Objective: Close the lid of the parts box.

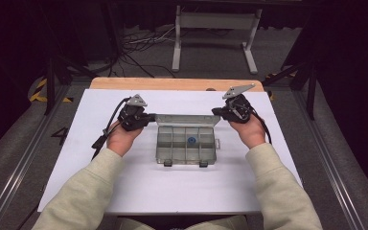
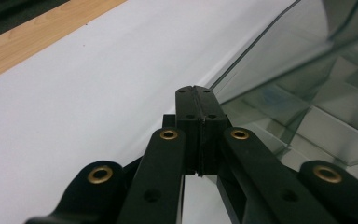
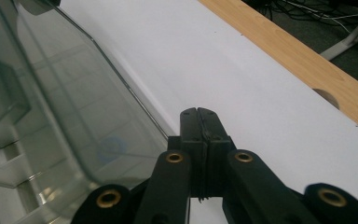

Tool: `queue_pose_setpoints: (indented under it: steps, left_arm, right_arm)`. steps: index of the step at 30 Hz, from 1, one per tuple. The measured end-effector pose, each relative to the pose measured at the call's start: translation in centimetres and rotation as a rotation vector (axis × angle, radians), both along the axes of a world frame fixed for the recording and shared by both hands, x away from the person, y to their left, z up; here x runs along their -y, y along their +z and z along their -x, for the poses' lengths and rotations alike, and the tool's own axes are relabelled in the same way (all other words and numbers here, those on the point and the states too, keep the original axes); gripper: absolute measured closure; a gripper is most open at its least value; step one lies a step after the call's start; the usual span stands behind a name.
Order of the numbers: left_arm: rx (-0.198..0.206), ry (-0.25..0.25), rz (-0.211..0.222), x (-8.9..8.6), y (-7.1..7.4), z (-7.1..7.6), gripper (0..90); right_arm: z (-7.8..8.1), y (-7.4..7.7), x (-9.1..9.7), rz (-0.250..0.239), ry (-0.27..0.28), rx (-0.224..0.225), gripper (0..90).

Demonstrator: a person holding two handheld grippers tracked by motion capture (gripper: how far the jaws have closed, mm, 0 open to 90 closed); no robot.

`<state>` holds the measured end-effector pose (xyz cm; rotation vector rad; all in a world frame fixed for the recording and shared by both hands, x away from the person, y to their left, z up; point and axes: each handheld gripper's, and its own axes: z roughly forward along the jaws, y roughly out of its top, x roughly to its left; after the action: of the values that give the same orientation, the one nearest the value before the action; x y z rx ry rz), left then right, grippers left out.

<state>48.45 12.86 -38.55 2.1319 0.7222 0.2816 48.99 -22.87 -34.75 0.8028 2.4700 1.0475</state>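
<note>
Clear compartment box with raised lid between left tool and right tool.

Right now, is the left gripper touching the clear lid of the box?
Cannot tell. In the left gripper view the shut left gripper lies right against the edge of the lid, but neither contact nor gap shows plainly.

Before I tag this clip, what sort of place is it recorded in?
Probably a lab or recording workspace, not a home. A white table top on a wooden bench edge sits among dark surroundings, loose cables lie across the grey floor, and a white metal stand is behind. A clear compartment box is the prop.
</note>
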Motion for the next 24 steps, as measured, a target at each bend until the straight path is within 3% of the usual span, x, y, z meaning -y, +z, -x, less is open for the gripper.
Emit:
queue_pose_setpoints:
  steps: [12, 24]
  left_arm:
    - [-0.011, -0.055, -0.012, 0.2, 0.2, 1.3, 89.6]
    - [-0.06, -0.124, -0.037, 0.1, 0.1, 2.3, 89.5]
  right_arm:
    - [1.7, -0.4, -0.2, 0.015, 0.062, -0.052, 90.0]
    - [3.7, -1.0, -1.1, 0.065, 0.136, -0.109, 90.0]
